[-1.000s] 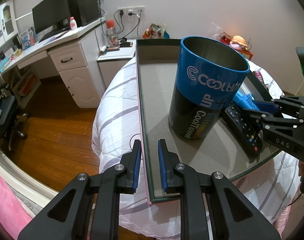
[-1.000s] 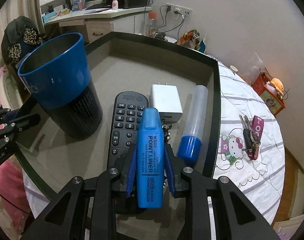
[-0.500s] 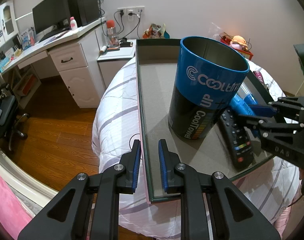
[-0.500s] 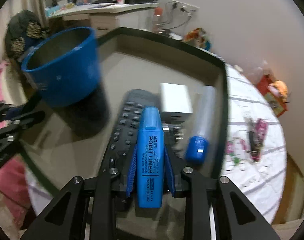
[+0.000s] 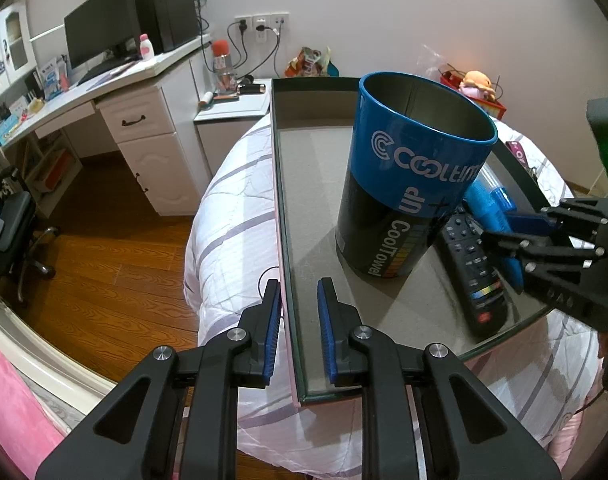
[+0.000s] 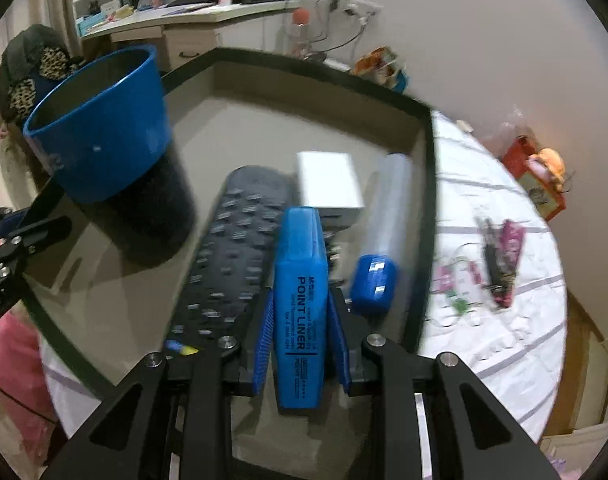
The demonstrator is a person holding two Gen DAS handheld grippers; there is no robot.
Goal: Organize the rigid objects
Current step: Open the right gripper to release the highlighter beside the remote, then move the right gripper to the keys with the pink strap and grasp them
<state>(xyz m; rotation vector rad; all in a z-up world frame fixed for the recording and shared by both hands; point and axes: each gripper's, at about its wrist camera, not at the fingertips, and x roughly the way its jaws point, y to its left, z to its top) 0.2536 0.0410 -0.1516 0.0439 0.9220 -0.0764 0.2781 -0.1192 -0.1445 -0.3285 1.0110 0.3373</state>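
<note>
Blue highlighter [image 6: 300, 304] clamped between right gripper [image 6: 300, 334] pads above remote control [image 6: 228, 252], tray wall [image 5: 286, 280] pinched by left gripper [image 5: 300, 334], blue-and-black tin [image 5: 407, 184] stood upright on tray.

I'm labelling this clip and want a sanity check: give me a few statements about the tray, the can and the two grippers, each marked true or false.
1. The right gripper is shut on the blue highlighter. True.
2. The blue can lies on its side. False: it stands upright, its open mouth up.
3. The left gripper straddles the tray wall at its near corner. True.
4. The remote control sits inside the can. False: it lies flat on the tray floor beside the can.
5. The white charger lies on the tray beyond the highlighter. True.
6. The keys are on the tray. False: they lie on the bedcover beside it.
</note>
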